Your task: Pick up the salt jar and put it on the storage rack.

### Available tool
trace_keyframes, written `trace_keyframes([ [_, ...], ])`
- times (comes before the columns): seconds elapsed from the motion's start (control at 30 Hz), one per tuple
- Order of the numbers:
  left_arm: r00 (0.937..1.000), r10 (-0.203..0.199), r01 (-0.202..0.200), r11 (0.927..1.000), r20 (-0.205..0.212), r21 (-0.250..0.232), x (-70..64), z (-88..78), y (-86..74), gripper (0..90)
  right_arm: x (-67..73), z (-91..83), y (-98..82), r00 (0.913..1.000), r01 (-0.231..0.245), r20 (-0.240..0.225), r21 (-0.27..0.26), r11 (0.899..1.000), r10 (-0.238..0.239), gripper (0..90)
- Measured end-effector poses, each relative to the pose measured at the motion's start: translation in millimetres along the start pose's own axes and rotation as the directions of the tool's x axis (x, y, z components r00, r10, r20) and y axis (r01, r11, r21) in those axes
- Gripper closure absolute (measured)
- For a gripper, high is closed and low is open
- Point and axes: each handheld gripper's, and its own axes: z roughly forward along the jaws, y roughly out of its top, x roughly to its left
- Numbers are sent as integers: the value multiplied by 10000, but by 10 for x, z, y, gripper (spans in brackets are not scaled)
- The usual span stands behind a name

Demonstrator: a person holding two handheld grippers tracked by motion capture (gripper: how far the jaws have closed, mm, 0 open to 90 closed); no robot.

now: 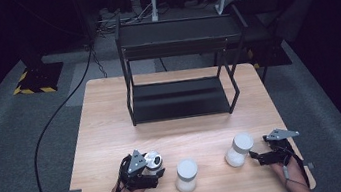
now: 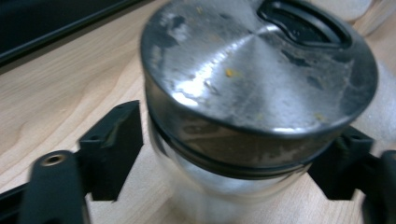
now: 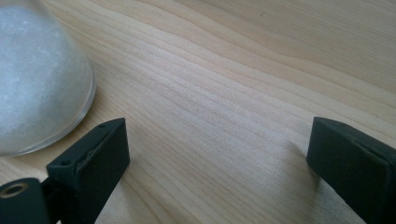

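A small glass shaker with a scuffed metal lid (image 2: 257, 79) stands near the table's front left (image 1: 153, 159). My left gripper (image 1: 156, 167) has its jaws on both sides of the glass body just under the lid, pads against it (image 2: 229, 161). A white-filled shaker (image 1: 239, 149) stands at the front right. My right gripper (image 1: 256, 156) rests just to its right, open, with bare wood between its jaws (image 3: 215, 154). In the right gripper view that white shaker (image 3: 37, 79) sits left of the left pad, apart from it.
A second white-filled shaker (image 1: 187, 175) stands between the two grippers near the front edge. A black two-tier metal rack (image 1: 178, 74) occupies the back of the wooden table (image 1: 107, 130). A black cable (image 1: 45, 136) runs over the grey floor at the left.
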Motion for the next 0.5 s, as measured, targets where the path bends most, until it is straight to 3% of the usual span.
trace_keyframes([
  [0.07,9999,169,-169,9998,-4,81,-19,-1,27,294,0,0,0,10000,1,1,0,10000,-1,56],
  [0.27,9996,209,-202,9991,-165,381,-69,-6,116,301,3,0,-1,10000,-9,15,-7,10000,9,57],
  [0.37,9994,250,-246,9995,-228,192,-93,-33,134,301,3,1,-1,10000,-12,15,-8,10000,12,57],
  [0.5,9999,-13,12,9999,-117,-143,-62,-80,172,301,3,1,-2,10000,-12,14,-8,10000,12,57],
])
